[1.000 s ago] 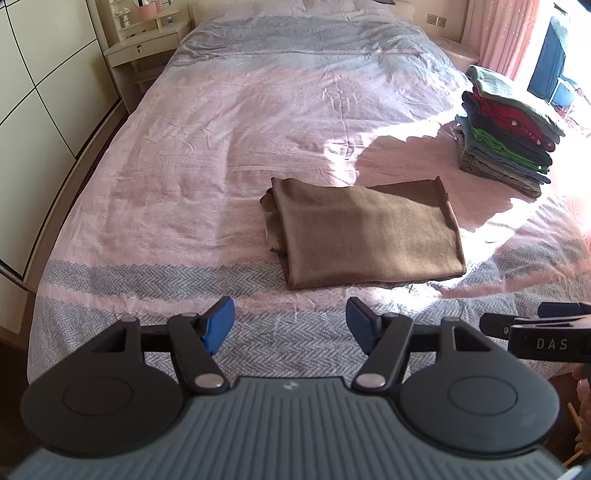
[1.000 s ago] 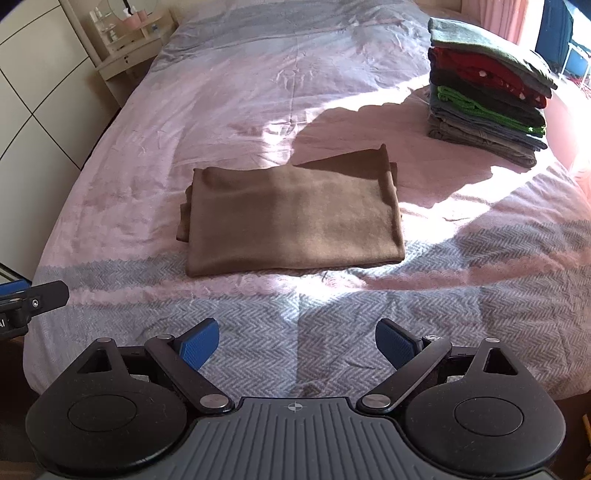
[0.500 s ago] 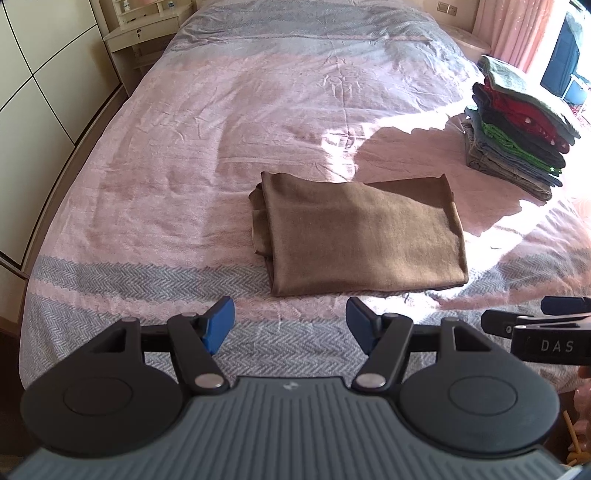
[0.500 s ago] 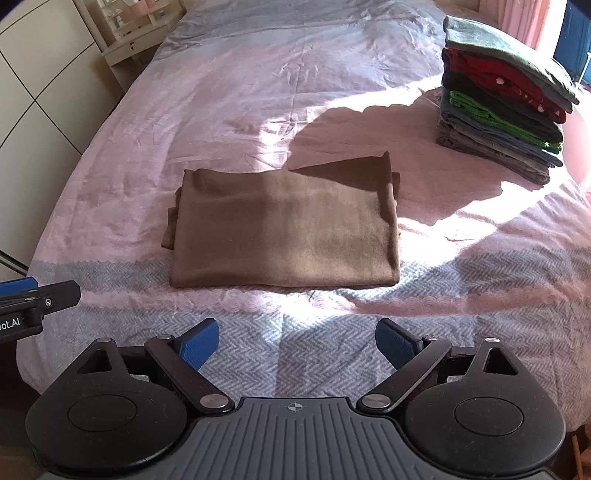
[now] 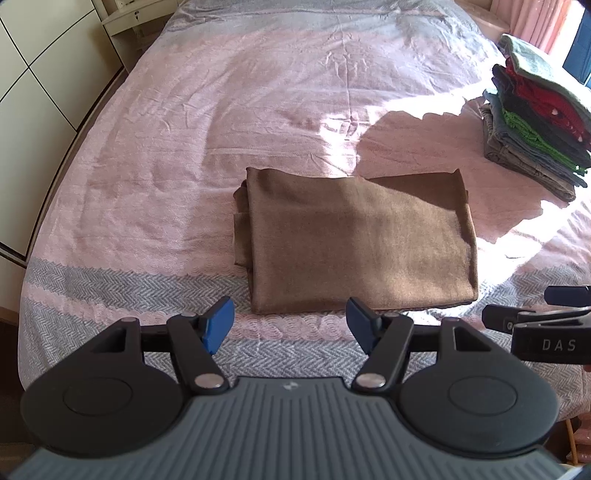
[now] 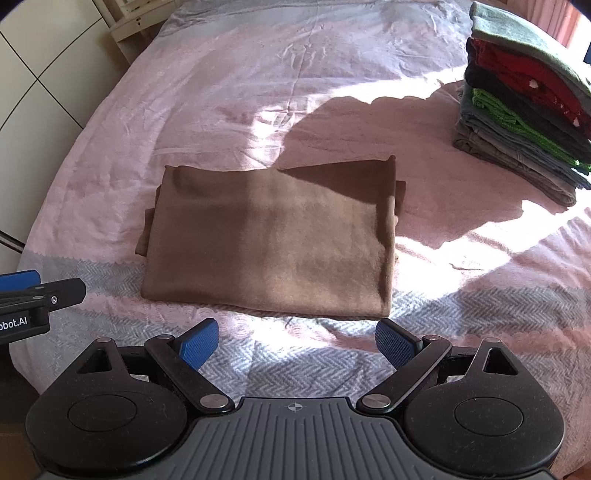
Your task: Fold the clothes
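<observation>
A brown garment (image 5: pixel 358 240) (image 6: pixel 273 240) lies folded into a flat rectangle on the pink and grey bedspread (image 5: pixel 258 92) (image 6: pixel 258 74). My left gripper (image 5: pixel 291 326) hovers open just short of the garment's near edge, with nothing between its blue pads. My right gripper (image 6: pixel 295 345) is open too, a little back from the near edge, nothing held. At the right edge of the left wrist view the right gripper (image 5: pixel 535 325) shows from the side, and the left gripper (image 6: pixel 33 295) shows at the left edge of the right wrist view.
A stack of several folded clothes (image 5: pixel 535 122) (image 6: pixel 524 107) sits on the bed's right side. White wardrobe doors (image 5: pixel 40 74) run along the left. A bedside stand (image 5: pixel 133 22) is at the far left and pink curtains (image 5: pixel 535 18) at the far right.
Both grippers have come forward and lower toward the brown garment, which now fills more of each view. Both stay open. The garment has not moved.
</observation>
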### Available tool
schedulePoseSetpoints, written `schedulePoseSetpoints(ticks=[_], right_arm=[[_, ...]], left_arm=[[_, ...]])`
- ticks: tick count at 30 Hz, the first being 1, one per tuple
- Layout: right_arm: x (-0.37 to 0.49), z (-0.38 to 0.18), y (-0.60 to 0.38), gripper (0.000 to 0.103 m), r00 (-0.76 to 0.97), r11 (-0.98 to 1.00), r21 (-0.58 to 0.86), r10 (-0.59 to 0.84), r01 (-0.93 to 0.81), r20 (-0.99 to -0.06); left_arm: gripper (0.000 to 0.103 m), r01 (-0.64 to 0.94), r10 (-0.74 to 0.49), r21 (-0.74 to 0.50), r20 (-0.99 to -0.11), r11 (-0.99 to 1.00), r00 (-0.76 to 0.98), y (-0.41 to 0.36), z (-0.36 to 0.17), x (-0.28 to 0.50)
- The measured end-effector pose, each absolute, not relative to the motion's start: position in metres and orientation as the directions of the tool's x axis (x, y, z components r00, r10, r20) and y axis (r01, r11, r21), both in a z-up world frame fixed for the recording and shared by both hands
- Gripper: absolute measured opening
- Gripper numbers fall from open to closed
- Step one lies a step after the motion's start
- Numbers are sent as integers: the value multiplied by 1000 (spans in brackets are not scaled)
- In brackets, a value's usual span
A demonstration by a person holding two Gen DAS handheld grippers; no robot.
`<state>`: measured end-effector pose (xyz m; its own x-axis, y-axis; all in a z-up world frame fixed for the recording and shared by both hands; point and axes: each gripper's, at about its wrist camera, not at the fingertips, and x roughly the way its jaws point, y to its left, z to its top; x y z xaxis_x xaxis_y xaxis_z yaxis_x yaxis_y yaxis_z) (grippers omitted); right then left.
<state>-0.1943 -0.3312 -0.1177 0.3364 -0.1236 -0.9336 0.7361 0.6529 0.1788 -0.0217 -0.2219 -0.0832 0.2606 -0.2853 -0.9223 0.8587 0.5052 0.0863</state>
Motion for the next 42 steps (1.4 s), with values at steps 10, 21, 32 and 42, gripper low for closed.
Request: schedulePoseSetpoints(ticks=[10,21,32,42], right_arm=[[-192,-151,-367,94,303,648,189,-67,738,-951],[-228,-212,-441,94,397,530,295,-87,795,-914],[-260,-304,-502,80,628,296,578,-105,760,-771],[-293,-359,-506,59,798,106,791,-119,602,-591]], left_arm=[[64,852,-204,112,-947,512,248,-255,-115,-21],[65,822,-211,48,-956,567,202,-274,-165,9],[46,718,-428,-259,-902,646,60,-253,-223,84],[29,552,-573,-514,-816,656,-79,-239,-291,144]])
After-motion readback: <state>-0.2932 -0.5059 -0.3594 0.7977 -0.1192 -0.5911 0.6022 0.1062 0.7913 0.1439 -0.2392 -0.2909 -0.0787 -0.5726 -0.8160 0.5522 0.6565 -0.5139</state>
